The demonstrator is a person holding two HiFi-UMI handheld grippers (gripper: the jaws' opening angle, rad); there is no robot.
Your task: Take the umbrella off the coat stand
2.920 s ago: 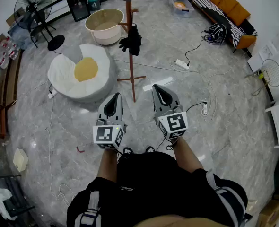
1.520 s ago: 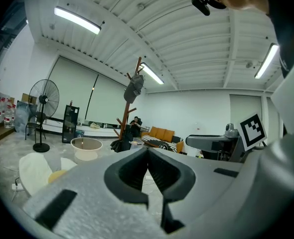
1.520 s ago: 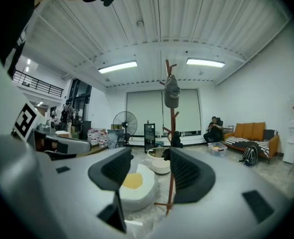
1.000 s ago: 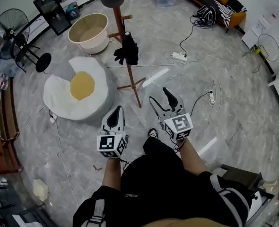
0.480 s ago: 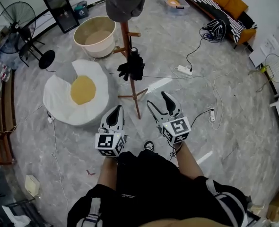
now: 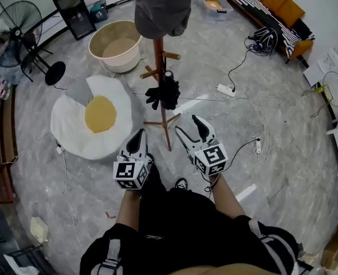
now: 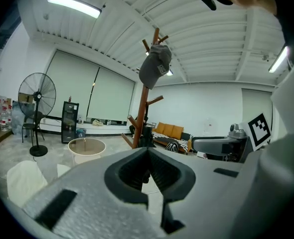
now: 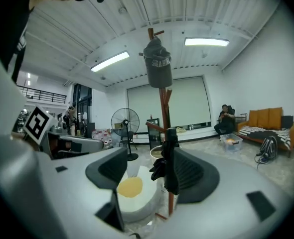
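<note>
Two grippers are held out side by side ahead of the person, both aimed at a wooden coat stand [image 6: 159, 56] that is planted on the grey marbled floor [image 6: 283, 148]. The left gripper [image 6: 139, 134] is seen with its jaws drawn together, and nothing is held between them. The right gripper [image 6: 187, 125] is seen with its jaws spread wide, and nothing is gripped by it.

A black folded umbrella [image 6: 168, 93] is hung from a peg partway up the stand's pole, close against the wood and well above the floor. In the right gripper view it is framed in the gap between the spread jaws, nearer the right-hand one, but it lies farther off and is not touched. In the head view the tips of both grippers are placed near the lower part of the pole, one to each side.

A grey cap [image 6: 162, 7] is perched on top of the stand. A fried-egg-shaped cushion [image 6: 97, 116] is laid on the floor left of the stand, with a beige tub [image 6: 116, 44] beyond it and a standing fan [image 6: 11, 30] at the far left. An orange sofa [image 6: 272, 4] is set against the far right wall.
</note>
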